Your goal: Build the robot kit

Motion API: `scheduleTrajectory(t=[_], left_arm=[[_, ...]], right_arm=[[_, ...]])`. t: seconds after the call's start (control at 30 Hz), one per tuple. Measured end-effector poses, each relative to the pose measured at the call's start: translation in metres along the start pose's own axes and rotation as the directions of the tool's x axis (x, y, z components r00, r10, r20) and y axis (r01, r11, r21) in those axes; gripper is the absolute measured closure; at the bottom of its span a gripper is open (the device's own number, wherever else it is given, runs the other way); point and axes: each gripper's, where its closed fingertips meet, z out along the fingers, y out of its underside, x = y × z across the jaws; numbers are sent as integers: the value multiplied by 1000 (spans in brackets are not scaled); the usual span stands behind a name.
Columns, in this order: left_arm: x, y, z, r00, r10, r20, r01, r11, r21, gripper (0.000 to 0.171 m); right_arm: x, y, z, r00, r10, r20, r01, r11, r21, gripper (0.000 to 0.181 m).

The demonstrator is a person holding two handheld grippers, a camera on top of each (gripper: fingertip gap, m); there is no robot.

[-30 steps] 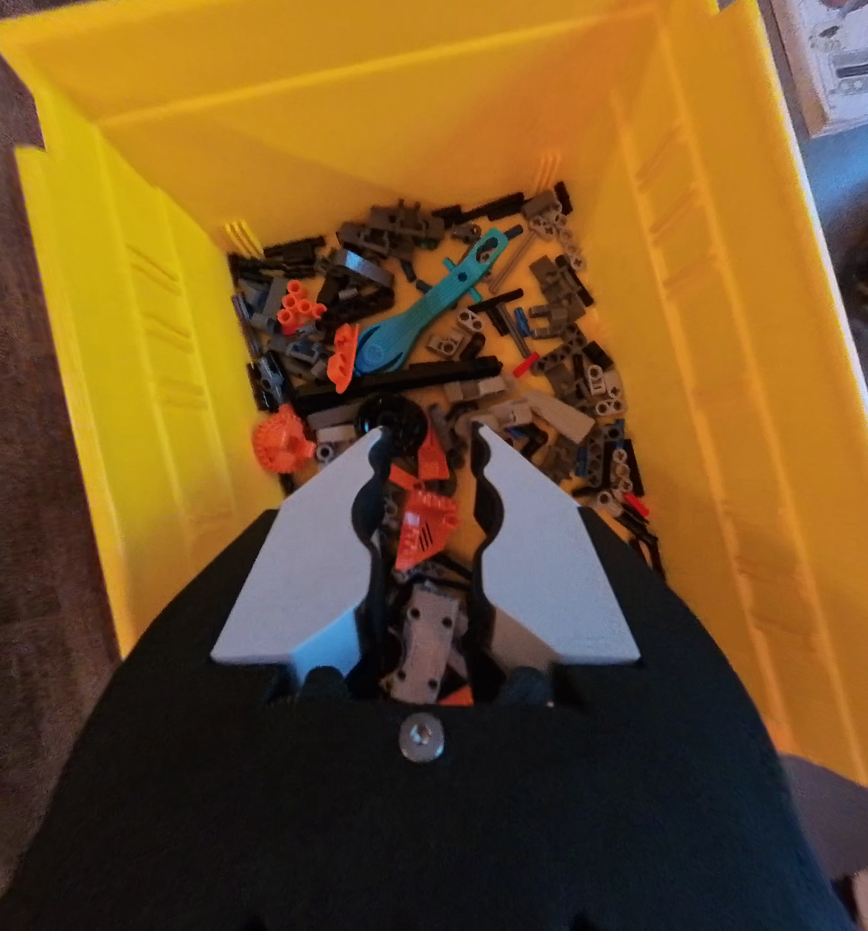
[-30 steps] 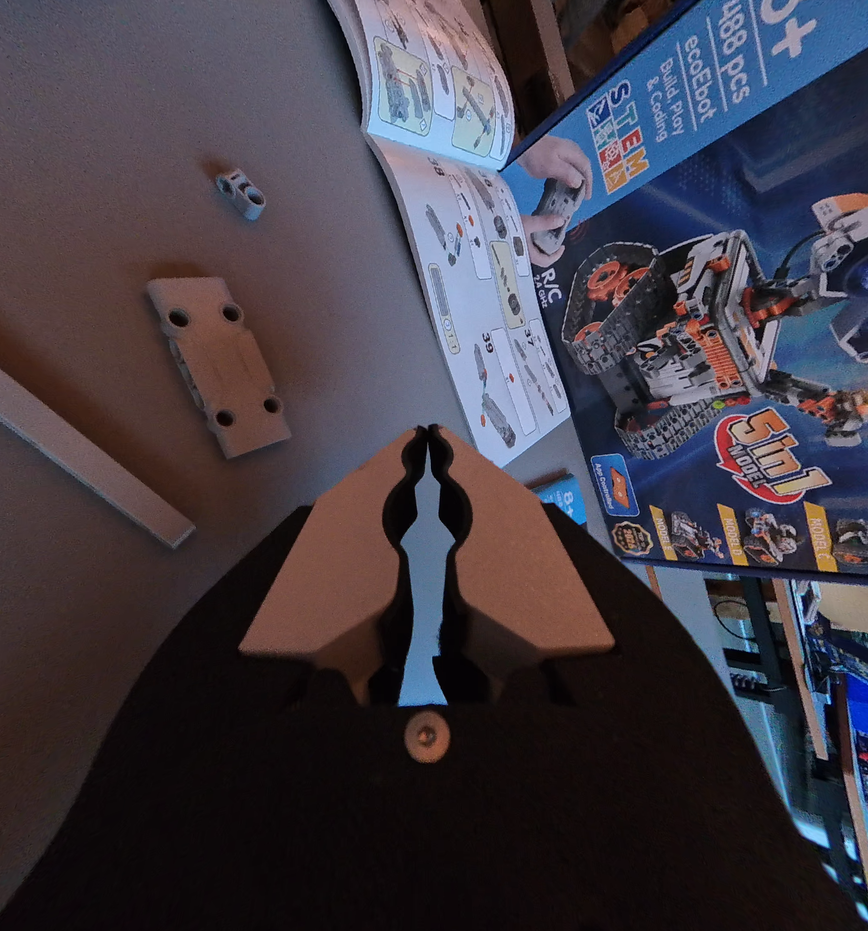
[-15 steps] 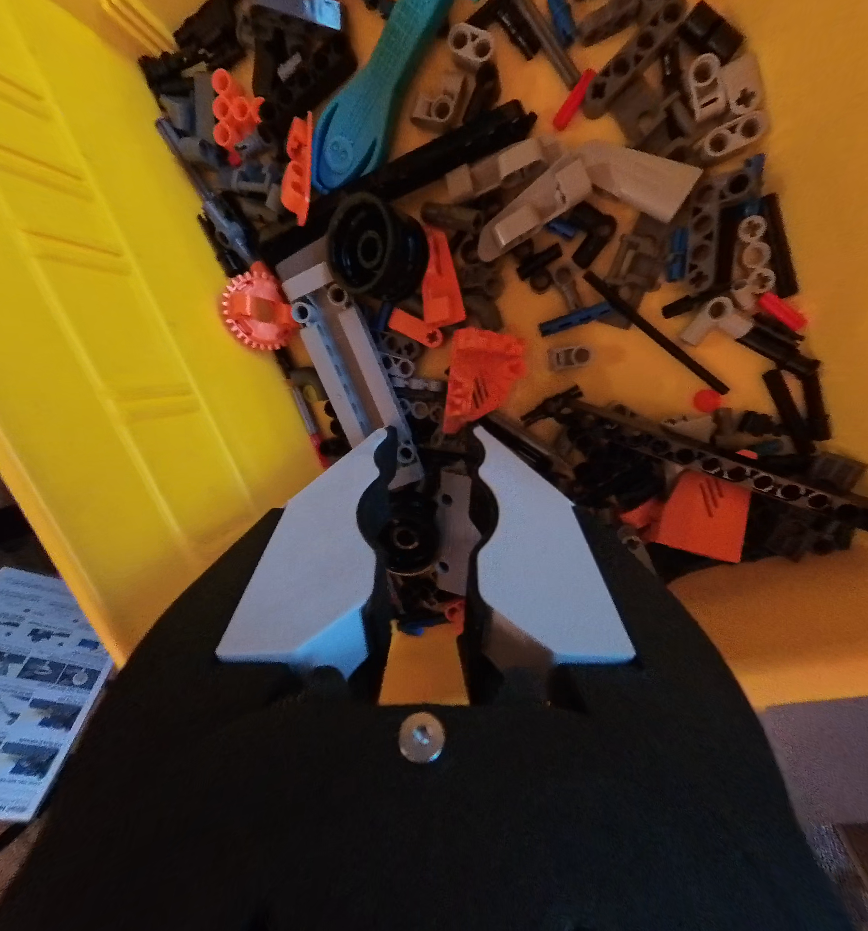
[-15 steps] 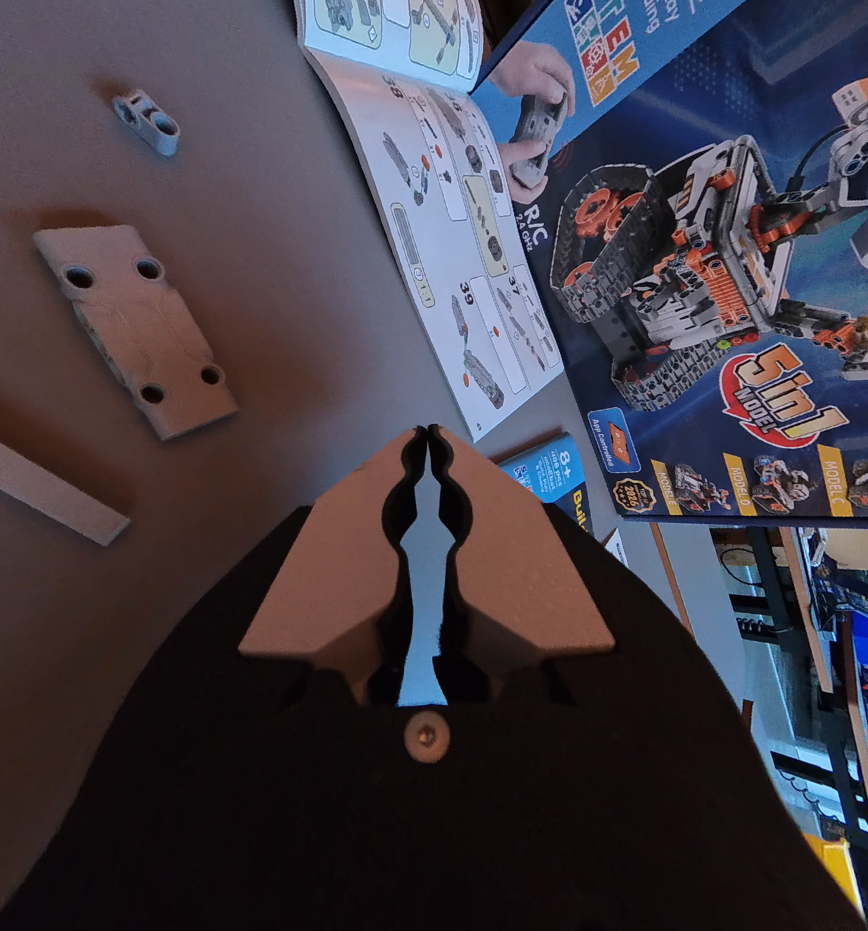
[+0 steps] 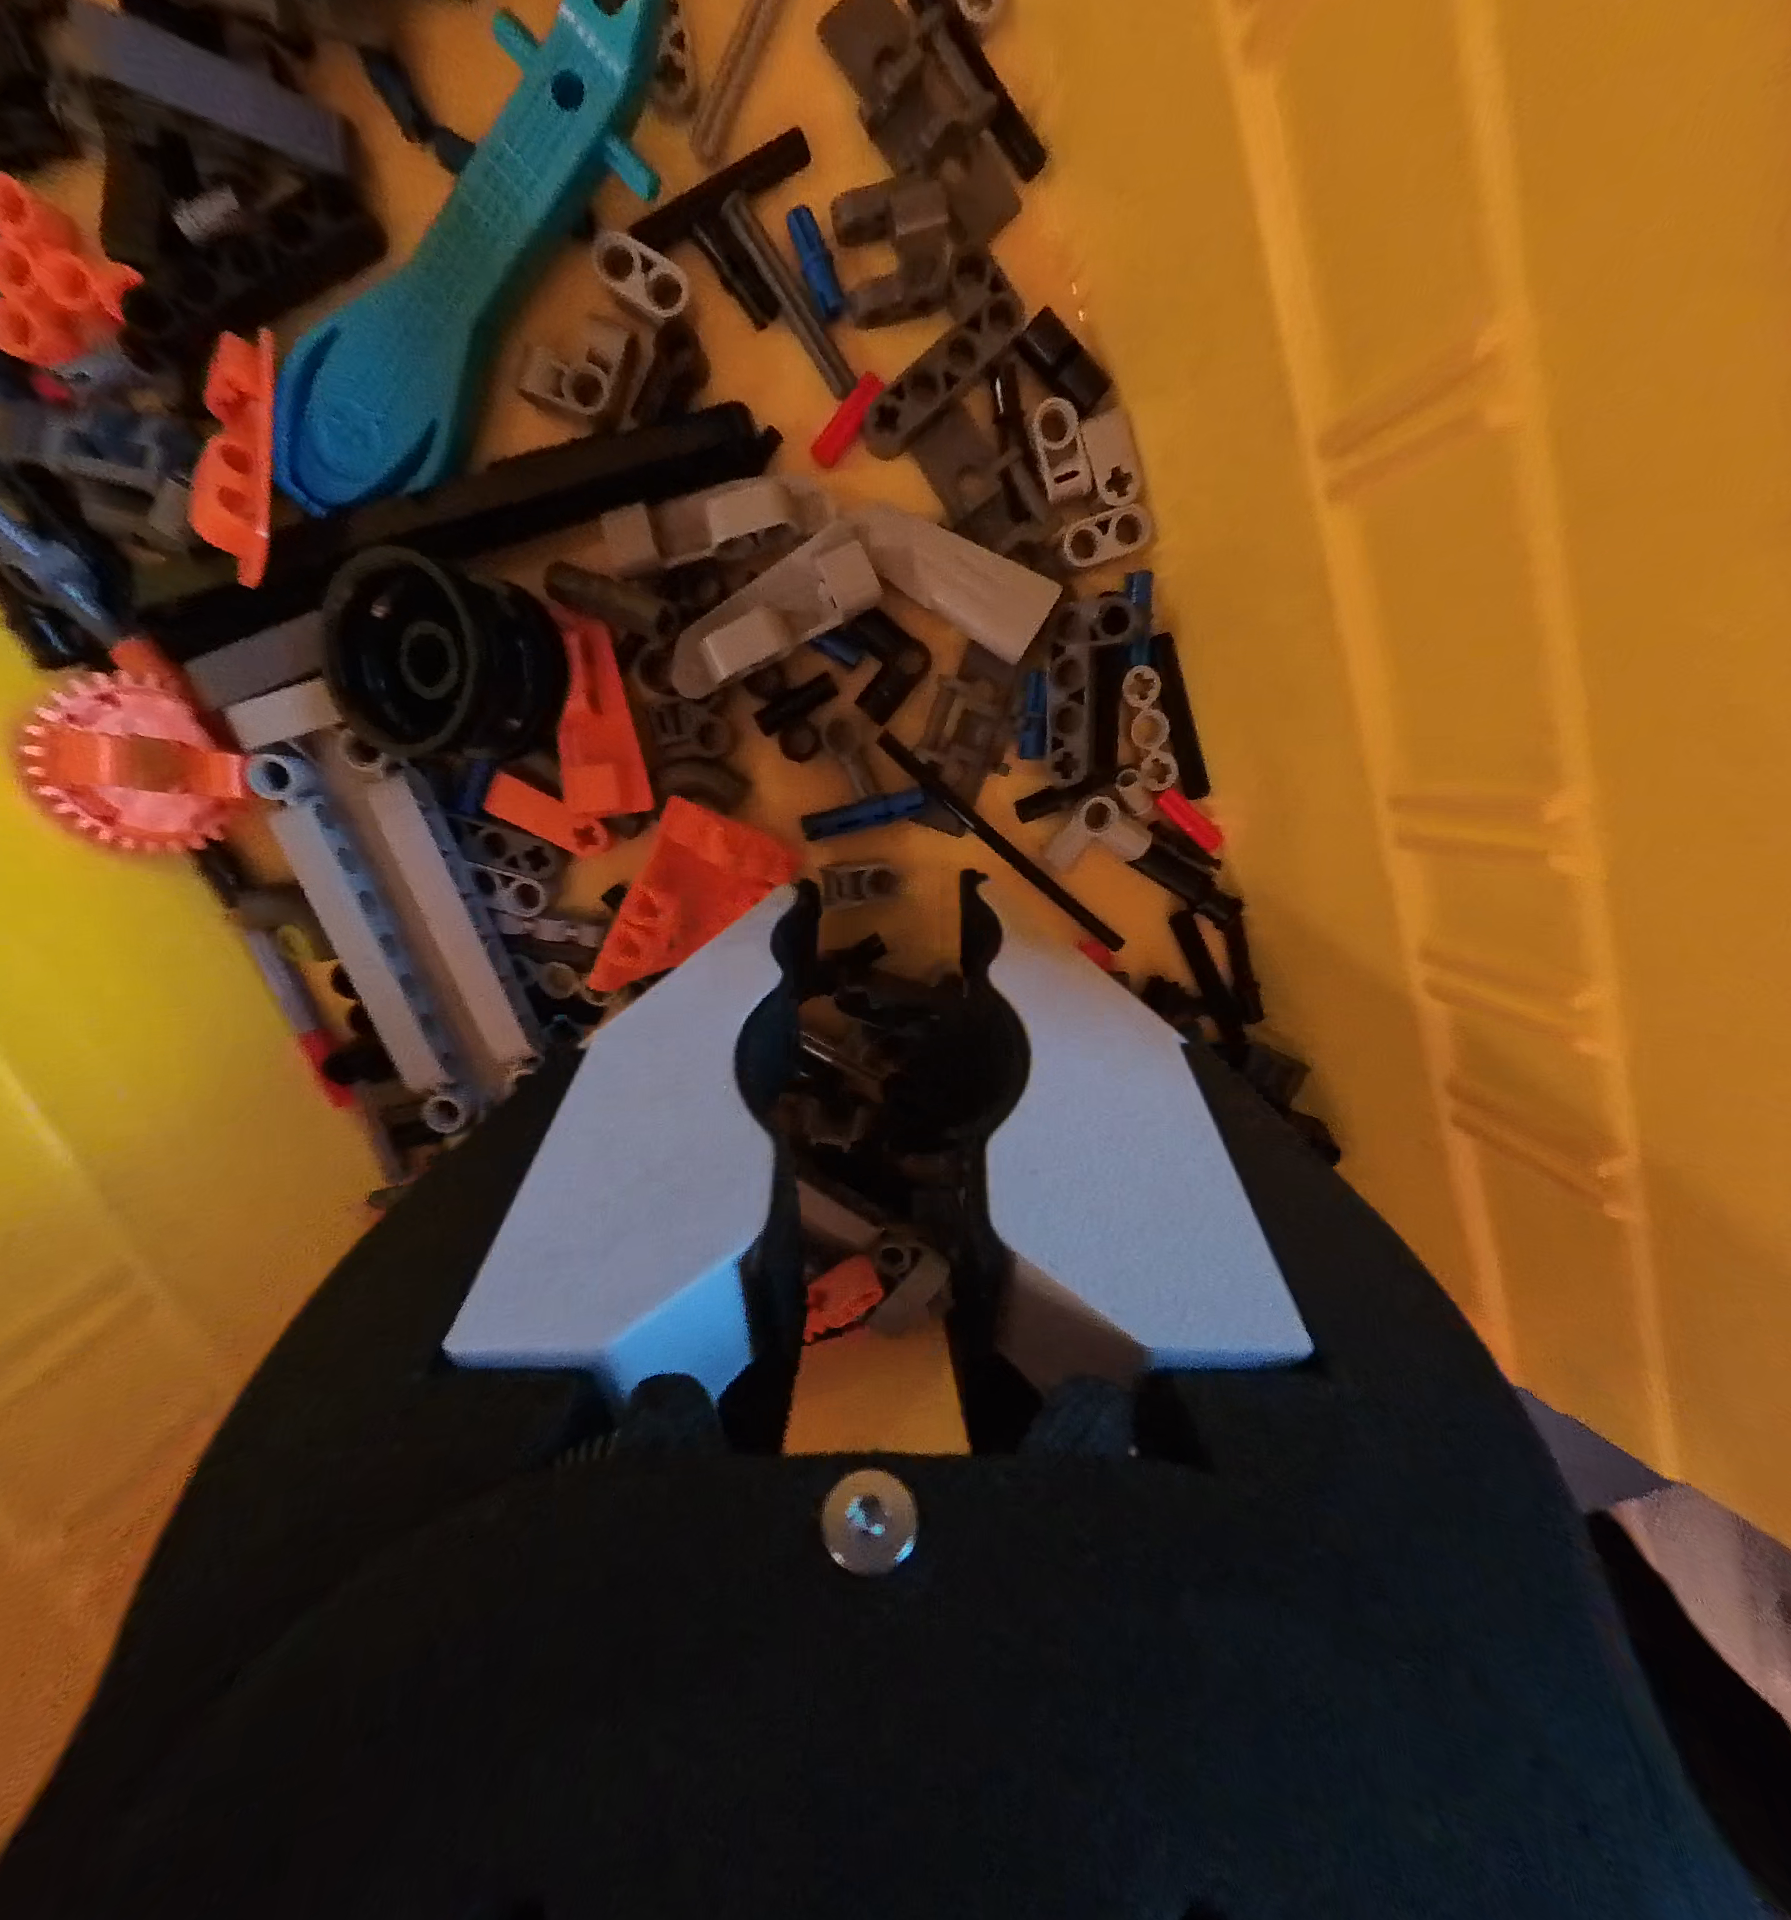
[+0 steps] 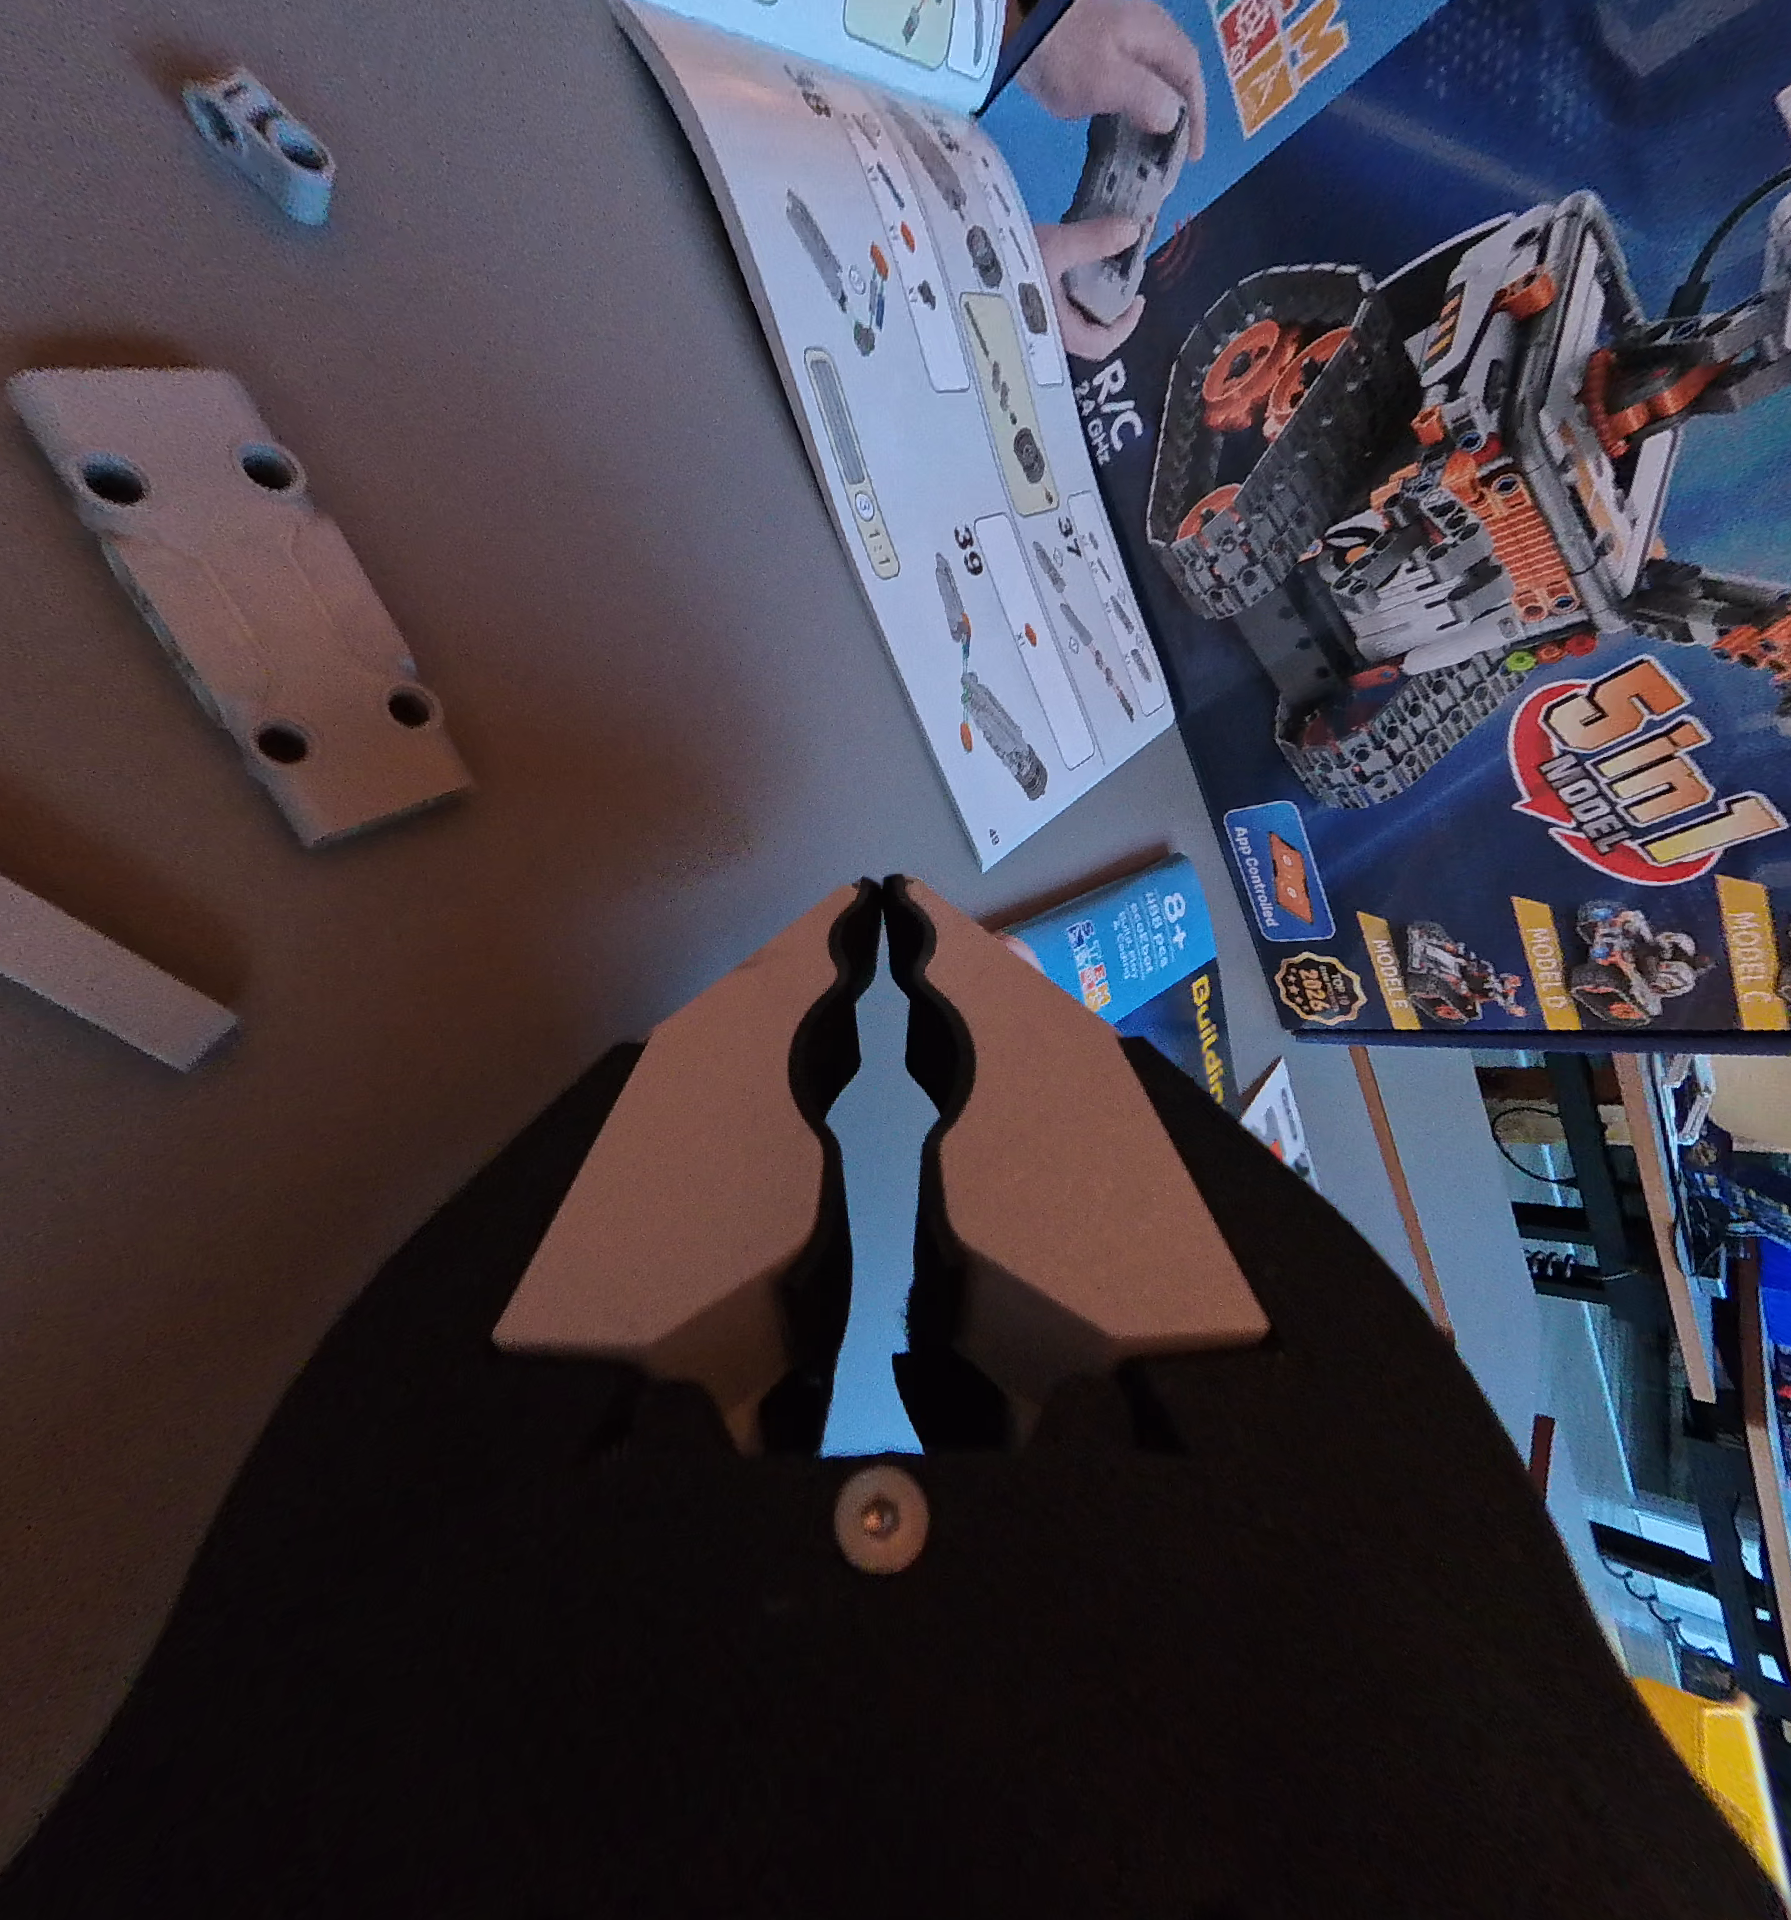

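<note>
The yellow bin (image 5: 1556,520) is sitting right under the left gripper (image 5: 886,894), which is hanging inside it with its jaws spread a fair bit apart and nothing between them. Its tips are hovering over a messy pile of building pieces (image 5: 870,623), just beside an orange wedge piece (image 5: 699,883) and a small grey connector (image 5: 860,885). Farther off, a black wheel (image 5: 444,660), an orange gear (image 5: 112,764) and a teal tool (image 5: 455,301) are lying in the heap.

The right gripper (image 6: 883,888) is sitting pinched together at the tips, gripping nothing, above the grey bench (image 6: 517,520). Near it an open instruction booklet (image 6: 974,499) is lying beside a blue kit box (image 6: 1493,520), with a flat grey plate (image 6: 236,603) and a tiny grey connector (image 6: 262,145) well off to the left.
</note>
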Motion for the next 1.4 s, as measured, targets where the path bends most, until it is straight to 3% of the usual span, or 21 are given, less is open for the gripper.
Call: scheduleTrajectory(t=[0.1, 0.2, 0.33, 0.43, 0.53, 0.63, 0.77, 0.9, 0.97, 1.07, 1.13, 1.23, 1.4], left_arm=[[-6, 3, 1, 999, -34, 2, 34, 999, -19, 141], [-13, 3, 1, 998, 18, 68, -15, 999, -34, 158], [-23, 6, -15, 990, 44, 135, -41, 999, -22, 158], [-35, -6, -63, 979, -32, 199, 4, 990, 140, 159], [-39, -27, -132, 939, -87, 332, -40, 932, 359, 158], [16, -54, -167, 961, -11, 277, -129, 867, 482, 159], [126, -101, -170, 960, 216, 177, -278, 804, 526, 158], [243, -155, -152, 852, 505, 140, -501, 708, 498, 159], [292, -177, -126, 765, 639, 81, -609, 675, 416, 159], [340, -201, -67, 692, 718, -75, -687, 687, 237, 158], [347, -211, -26, 678, 729, -94, -725, 684, 75, 158], [340, -220, 24, 643, 763, -72, -764, 633, -120, 158], [333, -212, 76, 686, 712, -152, -717, 624, -312, 158]], right_arm=[[0, 2, 2, 1000, 6, 10, -6, 1000, -7, 180], [1, -2, -1, 1000, 5, 6, -5, 1000, 13, 180], [3, -3, -5, 1000, 9, 5, -9, 1000, 25, 180], [5, -9, -9, 1000, 10, 2, -10, 999, 50, 180], [4, -17, -15, 1000, 21, 14, -23, 995, 94, 180], [2, -23, -18, 999, 20, 27, -23, 992, 127, 180], [11, -36, -20, 997, 80, 20, -82, 981, 176, 180], [17, -47, -32, 986, 165, 28, -167, 956, 241, 180], [15, -45, -39, 983, 177, 43, -182, 951, 250, 180], [17, -45, -44, 980, 190, 53, -198, 944, 266, 180], [16, -47, -45, 977, 202, 73, -214, 938, 272, 179], [5, -48, -42, 977, 180, 116, -205, 942, 267, 179], [-8, -55, -44, 977, 132, 170, -175, 946, 274, 178]])
